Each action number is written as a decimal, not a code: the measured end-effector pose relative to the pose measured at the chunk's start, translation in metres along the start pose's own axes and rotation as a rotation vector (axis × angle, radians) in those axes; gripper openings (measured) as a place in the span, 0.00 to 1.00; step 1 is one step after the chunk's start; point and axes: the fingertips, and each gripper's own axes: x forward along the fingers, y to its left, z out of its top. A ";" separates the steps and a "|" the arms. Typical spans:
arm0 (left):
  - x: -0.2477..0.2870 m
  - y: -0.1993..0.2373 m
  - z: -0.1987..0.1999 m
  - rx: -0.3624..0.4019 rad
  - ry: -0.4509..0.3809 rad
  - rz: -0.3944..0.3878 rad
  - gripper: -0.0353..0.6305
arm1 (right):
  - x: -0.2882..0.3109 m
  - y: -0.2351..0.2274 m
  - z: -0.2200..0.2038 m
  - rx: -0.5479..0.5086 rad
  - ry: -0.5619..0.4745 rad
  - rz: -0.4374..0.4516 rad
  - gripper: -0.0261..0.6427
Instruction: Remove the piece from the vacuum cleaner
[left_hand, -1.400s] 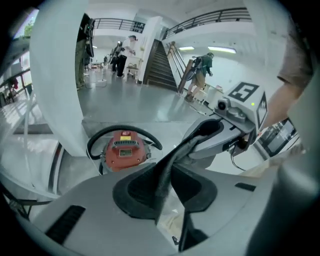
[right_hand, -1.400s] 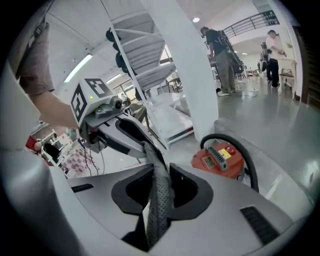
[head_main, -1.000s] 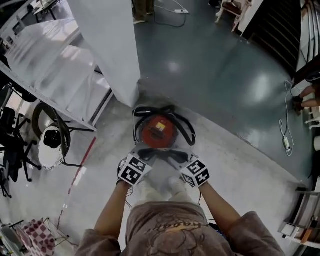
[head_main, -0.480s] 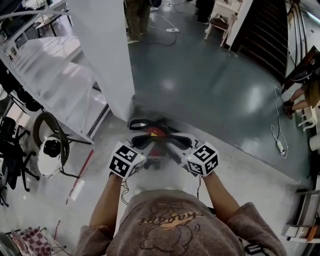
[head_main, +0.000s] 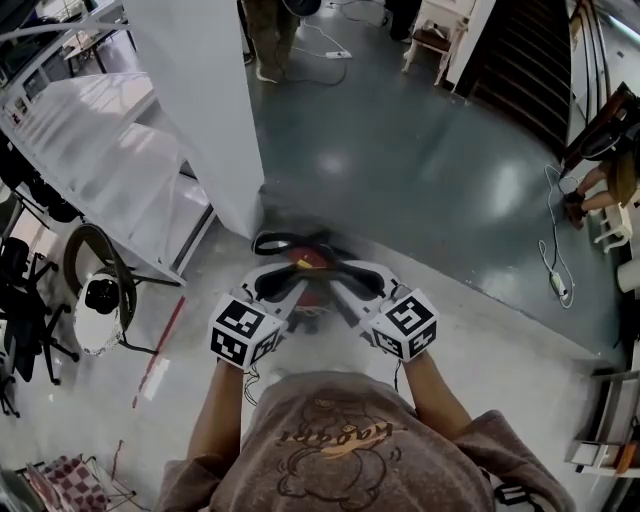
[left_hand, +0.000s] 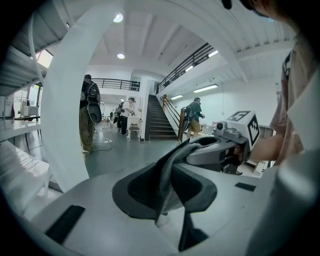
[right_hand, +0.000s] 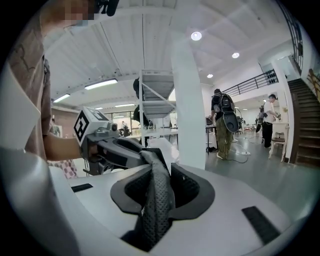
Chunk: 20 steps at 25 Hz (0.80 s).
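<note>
Mesh strap (left_hand: 175, 152) lies crosswise before you, long axis left to right — the left gripper (left_hand: 167, 184) is clamped on one end, the right gripper (right_hand: 157, 192) on the other, neither nearer. It hangs over the red vacuum (head_main: 308, 262) on the floor (head_main: 450, 180). A white pillar (head_main: 200, 100) stands close ahead on the left — open floor lies ahead and right

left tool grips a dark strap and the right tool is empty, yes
No. The right gripper view shows the right tool gripping a dark mesh strap too, though its jaws have just been opening; the left tool does grip a dark strap.
</note>
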 end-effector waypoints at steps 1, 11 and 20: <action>0.000 -0.001 -0.004 -0.004 -0.002 -0.001 0.19 | 0.000 0.002 -0.003 -0.006 0.003 0.003 0.15; 0.009 -0.004 -0.049 -0.048 0.033 -0.011 0.19 | 0.006 0.007 -0.052 0.081 0.015 0.020 0.15; 0.012 -0.006 -0.068 -0.096 0.069 -0.009 0.19 | 0.008 0.010 -0.070 0.112 0.041 0.005 0.15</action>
